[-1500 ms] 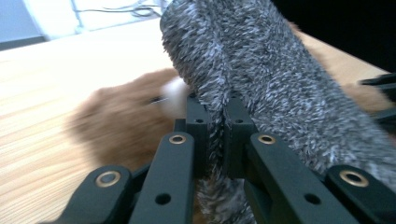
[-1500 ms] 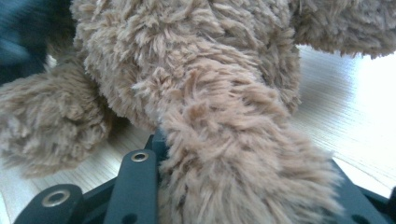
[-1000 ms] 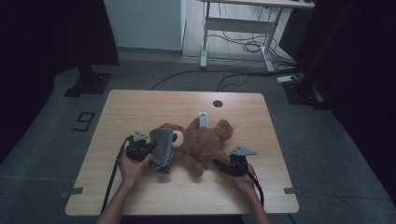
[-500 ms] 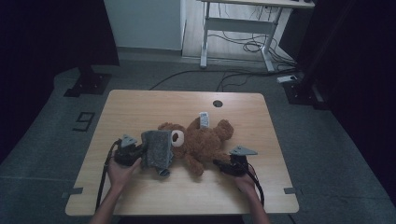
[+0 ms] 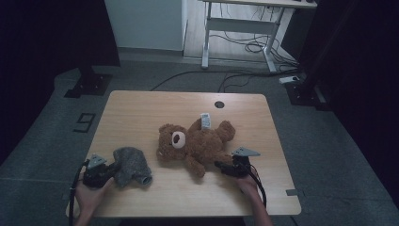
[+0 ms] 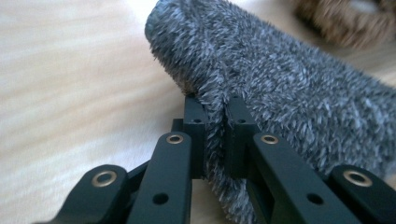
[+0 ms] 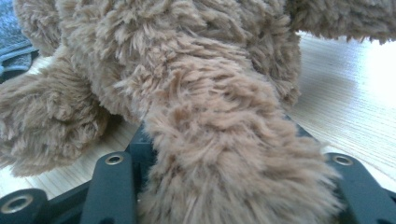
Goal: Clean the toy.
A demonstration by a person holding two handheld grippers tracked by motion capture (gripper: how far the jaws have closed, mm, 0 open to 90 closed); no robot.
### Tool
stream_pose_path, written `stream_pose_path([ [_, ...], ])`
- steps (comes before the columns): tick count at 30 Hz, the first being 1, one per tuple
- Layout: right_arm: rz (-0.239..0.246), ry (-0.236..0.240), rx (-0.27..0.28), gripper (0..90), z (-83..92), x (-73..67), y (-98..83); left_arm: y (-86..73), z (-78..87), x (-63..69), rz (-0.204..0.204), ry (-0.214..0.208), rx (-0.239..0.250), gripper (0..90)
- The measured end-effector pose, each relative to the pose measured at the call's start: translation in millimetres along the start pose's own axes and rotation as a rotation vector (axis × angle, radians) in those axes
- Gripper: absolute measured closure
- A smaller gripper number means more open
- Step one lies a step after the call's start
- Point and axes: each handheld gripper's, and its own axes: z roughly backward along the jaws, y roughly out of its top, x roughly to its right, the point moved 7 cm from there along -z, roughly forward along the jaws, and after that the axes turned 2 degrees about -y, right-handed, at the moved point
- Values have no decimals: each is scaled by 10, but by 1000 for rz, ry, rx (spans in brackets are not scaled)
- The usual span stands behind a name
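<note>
Left tool (image 5: 109,170): lower left of the high view, jaws pressed together on the grey fuzzy knitted garment (image 5: 131,165), which lies on the light wooden surface (image 5: 141,113).
Right tool (image 5: 225,167): lower right, jaws have just been opening, apart around a leg of the brown plush teddy bear (image 5: 195,143).
Bear: centre of the surface, lying flat.

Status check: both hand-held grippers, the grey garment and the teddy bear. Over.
Left hand-held gripper clamped on grey garment, garment off the bear. Right hand-held gripper jaws just opening around teddy bear leg. Nothing in the way.
</note>
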Motion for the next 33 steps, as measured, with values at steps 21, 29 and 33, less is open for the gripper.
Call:
stream_pose_path([
  [21,4,3,91,309,190,10,132,555,155,606,-96,-143,149,324],
  [29,1,-3,141,288,357,51,227,721,-46,995,-107,-219,134,337],
  [33,-3,-4,155,288,410,61,238,724,-132,1145,-117,-241,118,343],
])
